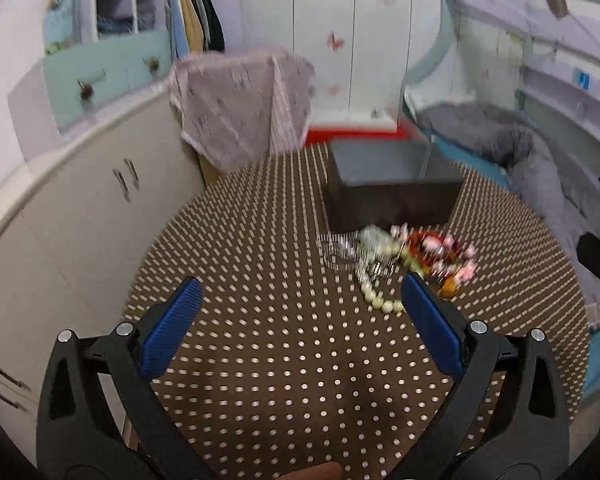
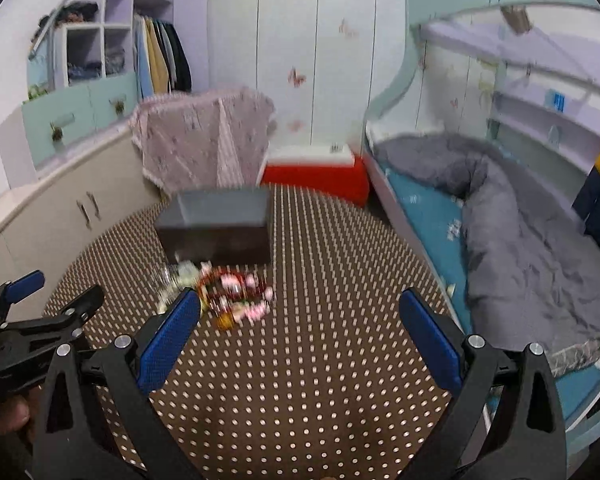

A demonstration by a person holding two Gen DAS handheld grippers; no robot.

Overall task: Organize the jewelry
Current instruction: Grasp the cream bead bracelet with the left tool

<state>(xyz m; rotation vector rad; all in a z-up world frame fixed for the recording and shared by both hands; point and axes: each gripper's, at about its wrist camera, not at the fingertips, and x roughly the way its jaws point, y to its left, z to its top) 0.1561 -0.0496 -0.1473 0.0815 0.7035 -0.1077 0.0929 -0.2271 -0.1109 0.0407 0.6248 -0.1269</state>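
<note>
A heap of jewelry lies on the brown polka-dot tablecloth: silver bangles, a pearl strand, red and pink beaded pieces. Behind it stands a closed dark box with a grey lid. My left gripper is open and empty, its right finger just in front of the pearls. In the right wrist view the heap lies ahead left and the box stands behind it. My right gripper is open and empty, its left finger near the heap. The left gripper shows at the far left.
A chair draped in pink cloth stands beyond the table. A red and white box sits on the floor behind it. A bed with a grey duvet runs along the right. White cabinets line the left.
</note>
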